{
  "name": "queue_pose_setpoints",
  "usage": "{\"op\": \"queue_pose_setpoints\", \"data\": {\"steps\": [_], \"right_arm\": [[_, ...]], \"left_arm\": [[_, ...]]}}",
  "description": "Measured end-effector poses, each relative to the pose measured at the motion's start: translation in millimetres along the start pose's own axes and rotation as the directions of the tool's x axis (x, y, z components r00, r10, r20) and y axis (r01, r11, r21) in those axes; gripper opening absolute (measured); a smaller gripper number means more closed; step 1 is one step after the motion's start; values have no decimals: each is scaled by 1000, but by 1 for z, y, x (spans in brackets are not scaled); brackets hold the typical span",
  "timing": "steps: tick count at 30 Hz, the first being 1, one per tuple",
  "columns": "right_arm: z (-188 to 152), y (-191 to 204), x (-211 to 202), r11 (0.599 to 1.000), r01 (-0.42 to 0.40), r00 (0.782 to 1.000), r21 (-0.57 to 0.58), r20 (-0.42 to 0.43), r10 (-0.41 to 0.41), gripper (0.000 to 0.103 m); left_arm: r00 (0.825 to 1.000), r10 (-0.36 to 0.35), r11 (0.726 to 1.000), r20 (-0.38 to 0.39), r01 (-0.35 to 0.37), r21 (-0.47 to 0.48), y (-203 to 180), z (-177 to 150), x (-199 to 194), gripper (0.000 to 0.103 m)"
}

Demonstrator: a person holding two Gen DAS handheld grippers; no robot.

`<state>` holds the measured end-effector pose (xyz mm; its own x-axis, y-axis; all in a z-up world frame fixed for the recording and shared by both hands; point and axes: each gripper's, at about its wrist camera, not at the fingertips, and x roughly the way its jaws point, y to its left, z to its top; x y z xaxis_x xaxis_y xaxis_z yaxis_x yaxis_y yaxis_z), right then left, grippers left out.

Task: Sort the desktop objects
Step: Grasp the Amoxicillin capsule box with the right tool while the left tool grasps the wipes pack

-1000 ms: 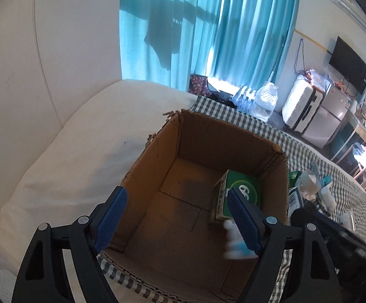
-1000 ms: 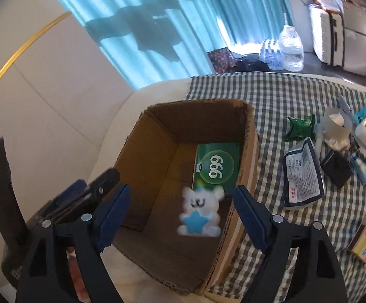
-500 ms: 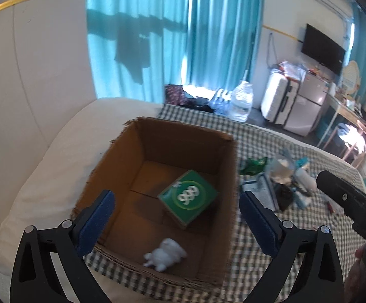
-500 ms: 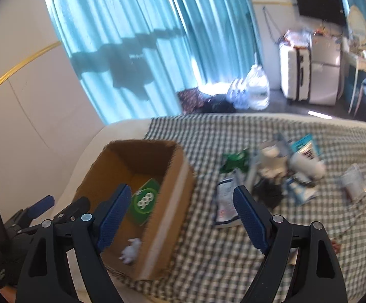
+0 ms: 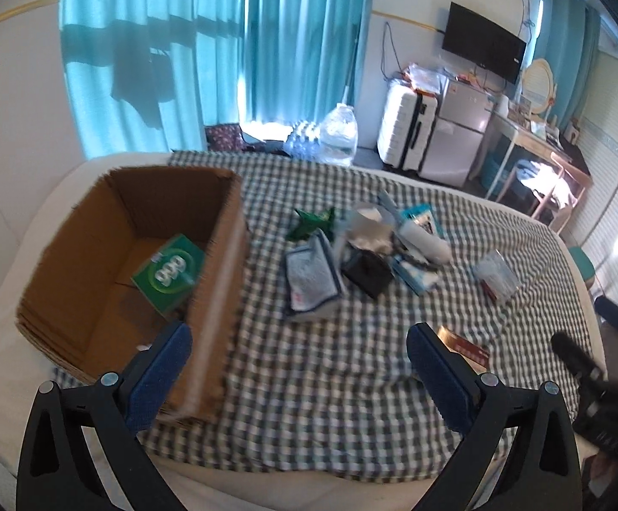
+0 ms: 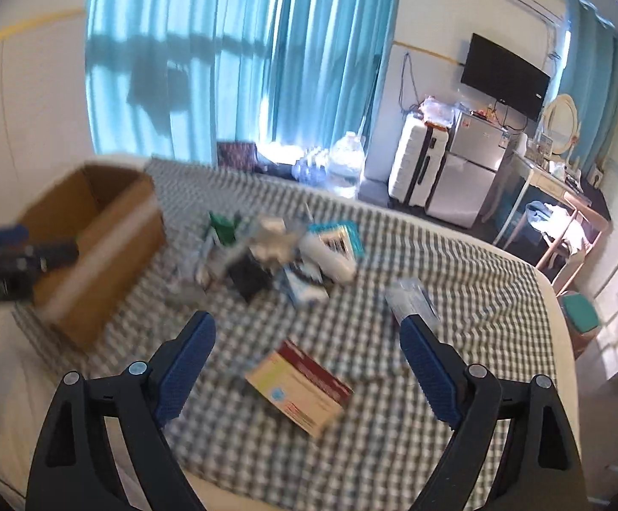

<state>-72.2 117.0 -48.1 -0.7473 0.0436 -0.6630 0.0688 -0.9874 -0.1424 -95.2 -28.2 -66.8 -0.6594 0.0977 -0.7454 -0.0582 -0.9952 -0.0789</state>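
The left gripper (image 5: 298,366) gapes empty; a cardboard box (image 5: 219,281) sits beside its left finger. The right gripper (image 6: 304,360) is opening, empty, over a flat carton (image 6: 302,387), the clutter pile (image 6: 266,251) beyond.

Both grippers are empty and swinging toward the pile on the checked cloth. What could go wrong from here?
1. The pile is packed tight, packets overlapping, so jaws closing there may grab two things or scatter the rest.
2. The flat tan and red box lies flush on the cloth; the right gripper, jaws opening and empty, may pinch fabric with it.
3. The clear packet lies apart toward the bed's edge and might get nudged off.
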Motion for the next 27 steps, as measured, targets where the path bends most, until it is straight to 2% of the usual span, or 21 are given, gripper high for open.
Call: {"op": "queue_pose_setpoints", "data": {"steps": [3, 8, 11, 15, 20, 24, 27], "right_arm": [[-24, -3, 18, 999, -20, 999, -44, -50, 17, 89], [-55, -5, 53, 994, -72, 990, -81, -125, 61, 89], [-66, 4, 78, 982, -109, 981, -152, -175, 82, 89], [-79, 22, 115, 934, -139, 964, -329, -261, 51, 89], [-91, 32, 150, 858, -174, 955, -484, -296, 26, 89], [-92, 35, 177, 824, -192, 949, -533, -314, 17, 89], [-91, 33, 192, 837, -230, 935, -497, -350, 49, 84]], "left_arm": [[998, -18, 1000, -63, 18, -1, -15, -8, 20, 103], [994, 14, 1000, -113, -13, 11, -34, -20, 52, 103], [988, 26, 1000, -150, -24, 17, -39, -23, 75, 103], [986, 29, 999, -163, -26, 18, -45, -20, 107, 103], [982, 53, 998, -181, -46, 44, -50, -13, 148, 103], [975, 79, 997, -207, -71, 43, -45, -6, 178, 103], [973, 80, 997, -217, -78, 21, -38, 2, 199, 103]]}}
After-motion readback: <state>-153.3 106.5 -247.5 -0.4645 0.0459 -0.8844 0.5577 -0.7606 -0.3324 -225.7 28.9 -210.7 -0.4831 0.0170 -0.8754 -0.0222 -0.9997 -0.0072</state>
